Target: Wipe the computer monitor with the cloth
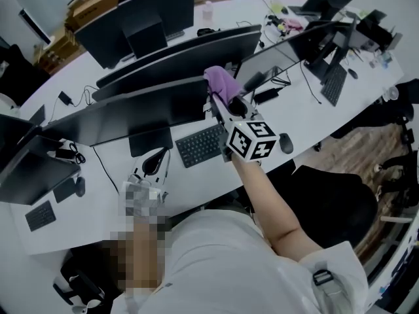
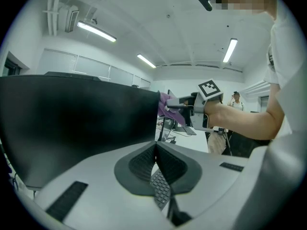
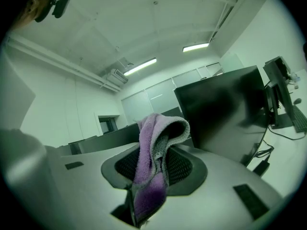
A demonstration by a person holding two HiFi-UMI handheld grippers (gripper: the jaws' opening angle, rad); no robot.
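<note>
A purple cloth [image 1: 222, 84] is bunched in my right gripper [image 1: 220, 101], which is shut on it beside the upper right corner of the middle dark monitor [image 1: 141, 113]. In the right gripper view the cloth [image 3: 149, 143] drapes over the pads, with a monitor's dark screen [image 3: 225, 114] just to the right. In the left gripper view the monitor [image 2: 72, 128] fills the left side, and the cloth [image 2: 165, 103] sits at its right edge. My left gripper [image 1: 154, 161] is low over the desk below the monitor, shut on nothing, its pads [image 2: 144, 159] meeting at the tip.
A black keyboard [image 1: 201, 144] and a mouse [image 1: 286, 142] lie on the white curved desk [image 1: 196, 182]. More monitors stand behind [image 1: 177, 61] and to the right [image 1: 288, 51]. A black chair [image 1: 334, 198] is at the right. A person [image 2: 236, 99] stands far off.
</note>
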